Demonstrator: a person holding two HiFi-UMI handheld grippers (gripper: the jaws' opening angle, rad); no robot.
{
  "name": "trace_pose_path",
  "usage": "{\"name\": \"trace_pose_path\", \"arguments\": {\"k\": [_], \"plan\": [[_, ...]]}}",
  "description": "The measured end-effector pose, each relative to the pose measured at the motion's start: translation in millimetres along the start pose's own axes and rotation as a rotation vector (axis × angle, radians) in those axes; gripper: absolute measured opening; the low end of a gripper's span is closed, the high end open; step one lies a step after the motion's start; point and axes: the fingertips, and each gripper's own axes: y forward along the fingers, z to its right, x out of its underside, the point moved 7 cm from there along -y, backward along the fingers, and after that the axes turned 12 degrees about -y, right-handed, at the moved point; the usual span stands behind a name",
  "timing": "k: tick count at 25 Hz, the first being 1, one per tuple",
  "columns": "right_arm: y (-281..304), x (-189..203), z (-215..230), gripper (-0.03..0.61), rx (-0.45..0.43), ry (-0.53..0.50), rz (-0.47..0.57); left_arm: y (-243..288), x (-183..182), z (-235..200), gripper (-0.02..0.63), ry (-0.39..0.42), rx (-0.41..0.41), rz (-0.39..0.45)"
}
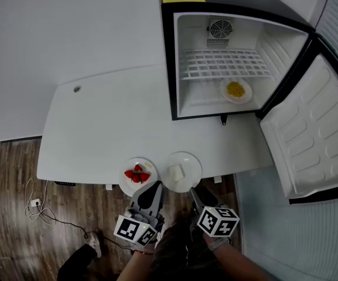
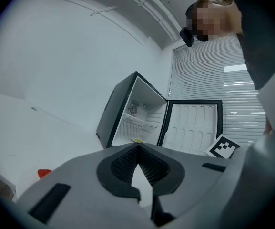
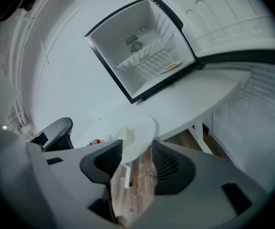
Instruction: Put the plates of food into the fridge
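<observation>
2 plates sit at the bench's (image 1: 110, 127) near edge: the strawberry plate (image 1: 148, 164) and the pale-block plate (image 1: 191, 164). The right gripper (image 1: 193, 191) has its jaws apart around the pale-block plate's rim, not clamping it. The left gripper (image 1: 154, 186), just beside the strawberry plate, has its jaws closed on nothing. The yellow-food plate (image 1: 248, 96) lies inside the open fridge (image 1: 178, 69).

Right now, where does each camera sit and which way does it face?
Head view: on the person's head, steeply down at the table and open fridge; left claw, right claw, forearms show.
Left gripper view: on the left claw, across the table toward the fridge; shut jaws show.
Right gripper view: on the right claw, tilted down at the pale-food plate; open jaws show.
All three share the fridge.
</observation>
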Motion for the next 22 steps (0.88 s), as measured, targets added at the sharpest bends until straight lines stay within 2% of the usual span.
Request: {"name": "trace_pose_path", "arguments": {"k": [5,11,15,16,19,22], "plan": [[19,20,0,0.180,-0.006,0.206,-0.035,-13,8,-8,0.006,-0.015,-0.018,-0.003],[38,28,3,0.179,-0.071,0.510,-0.003,-22,9,-16,0.006,-0.025,-0.024,0.000],[44,30,2,0.178,-0.116,0.585,0.018,-26,8,-22,0.006,-0.032,-0.031,0.002],[44,30,1,0.171,-0.127,0.594,0.019,-27,7,-24,0.006,-0.034,-0.033,0.002],[45,28,-3,0.048,-0.160,0.633,0.036,-30,6,-28,0.006,-0.042,-0.036,0.006],[45,27,-1,0.024,-0.186,0.735,0.053,-30,7,-30,0.006,-0.045,-0.034,0.005]]}}
